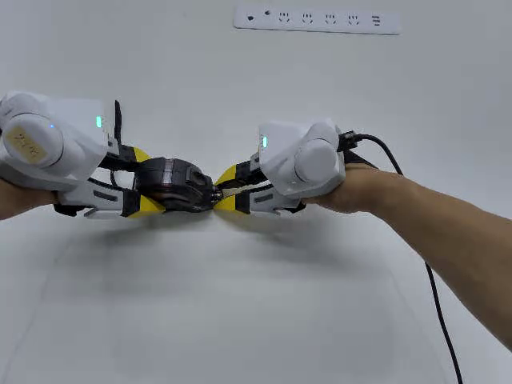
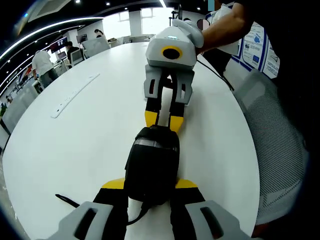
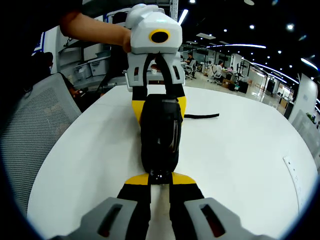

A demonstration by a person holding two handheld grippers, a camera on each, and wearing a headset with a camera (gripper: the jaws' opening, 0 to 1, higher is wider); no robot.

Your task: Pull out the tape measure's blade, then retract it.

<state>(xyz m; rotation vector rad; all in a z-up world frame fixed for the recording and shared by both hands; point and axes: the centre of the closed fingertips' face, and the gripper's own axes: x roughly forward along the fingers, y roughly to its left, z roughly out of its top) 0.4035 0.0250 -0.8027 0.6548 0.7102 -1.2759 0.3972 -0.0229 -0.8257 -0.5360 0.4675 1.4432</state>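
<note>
White round surface (image 1: 240,312), power strip (image 1: 316,18) near far edge, busy open office behind in both gripper views. Tape (image 1: 178,186) over mid-surface between two grippers set nose to nose. Left gripper (image 1: 148,182) clenched on black case from the rear, one yellow jaw on each side, strap (image 3: 200,116) trailing back onto surface. Right gripper (image 2: 164,121) straight opposite, jaws nearly together right at the case's mouth, probably nipping the blade (image 1: 236,190) by its end hook, that spot being too small to read for sure. Blade barely out, only a short pale sliver between right jaws. Long axis of case and blade left to right across the body, on one line with both grippers; mouth pointing at right gripper, rear at left. Both equally near, each on its own end. Pulling-out step judged hardly begun. Next move best judged a straight draw of right gripper away along that line, left holding case steady; any sideways drift liable to kink blade or slip hook.
</note>
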